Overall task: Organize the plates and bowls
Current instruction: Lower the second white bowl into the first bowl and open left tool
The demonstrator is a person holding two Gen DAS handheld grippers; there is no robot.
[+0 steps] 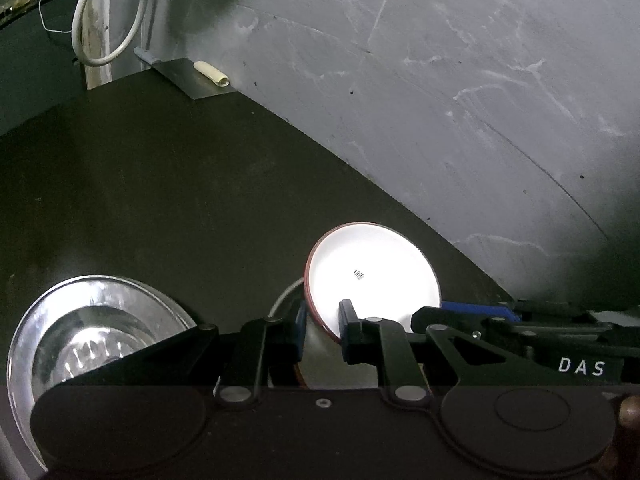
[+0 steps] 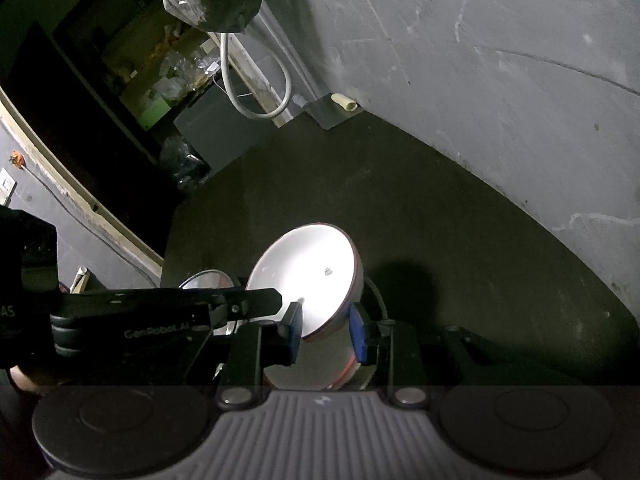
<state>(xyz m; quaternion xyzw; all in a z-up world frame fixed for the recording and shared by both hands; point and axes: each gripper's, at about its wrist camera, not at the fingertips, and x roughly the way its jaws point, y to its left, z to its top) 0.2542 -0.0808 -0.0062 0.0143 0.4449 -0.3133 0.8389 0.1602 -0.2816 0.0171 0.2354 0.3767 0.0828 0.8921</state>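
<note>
Both grippers, left (image 1: 323,330) and right (image 2: 325,330), pinch the tilted white bowl's (image 1: 374,276) near rim. I see it straight ahead, above the dark counter (image 1: 180,184). A steel plate (image 1: 80,320) lies left, nearer my left hand.

We hold our left gripper (image 1: 323,330) tilted downward, its jaws drawn close and clamped on the near rim of a white bowl (image 1: 376,276). Our right gripper (image 2: 329,330) also points downward, its blue pads (image 2: 359,334) on either side of the same bowl's lower edge, gripping it. The two grippers sit close together, the left one's arm crossing in front of the right camera's lower left.
</note>
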